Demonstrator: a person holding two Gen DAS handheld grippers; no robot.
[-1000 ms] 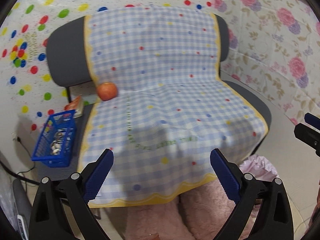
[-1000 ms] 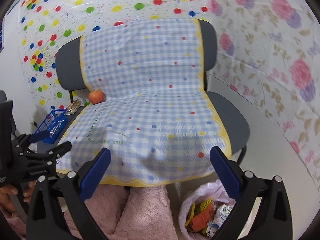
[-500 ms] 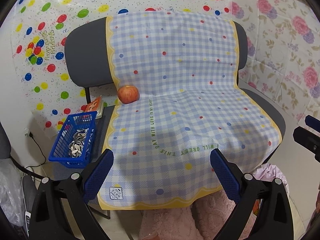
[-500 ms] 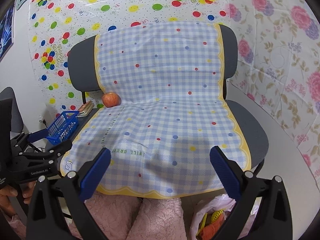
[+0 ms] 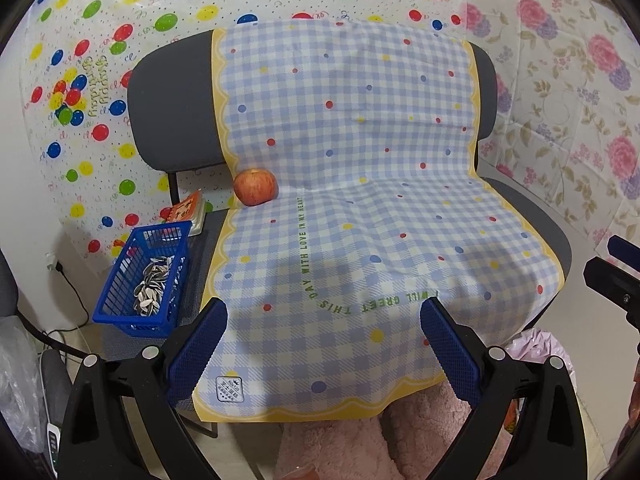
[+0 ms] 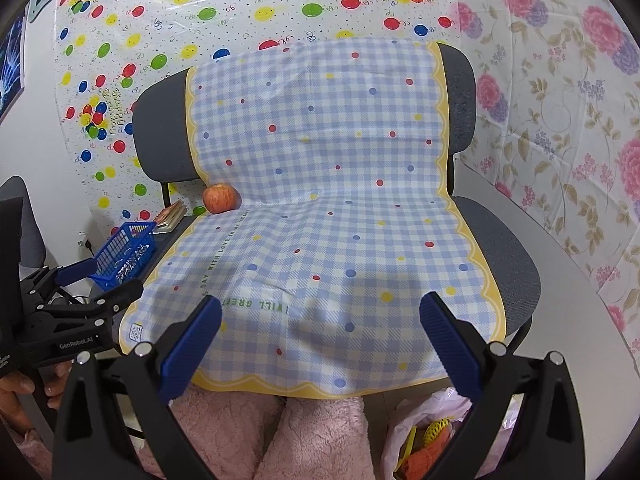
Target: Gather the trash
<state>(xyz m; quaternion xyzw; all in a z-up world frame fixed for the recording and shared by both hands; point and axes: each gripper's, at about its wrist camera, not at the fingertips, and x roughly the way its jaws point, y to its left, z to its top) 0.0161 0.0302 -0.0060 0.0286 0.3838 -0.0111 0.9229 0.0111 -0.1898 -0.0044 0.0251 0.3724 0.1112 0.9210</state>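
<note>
1. Apparently the collecting is nearly done or between picks: the cloth (image 5: 360, 208) over the chair (image 5: 172, 112) carries only an apple (image 5: 255, 187), while the trash bag (image 6: 424, 432) at lower right of the right view already holds scraps.
2. Left gripper (image 5: 323, 344) and right gripper (image 6: 320, 340) both have jaws apart, empty.
3. Next likely calls for finding remaining litter; the seed shells in the blue basket (image 5: 120, 312) look light and loose.
4. Checked cloth is thin and smooth; the bag is crinkly plastic.

Red-orange apple (image 5: 255, 192) upright at back left corner of chair seat, on checked cloth against the backrest, blue basket (image 5: 144, 280) of sunflower seed shells (image 5: 154, 286) at seat's left edge, pink trash bag (image 6: 424, 436) open on floor below front right corner, holding yellow and orange scraps
</note>
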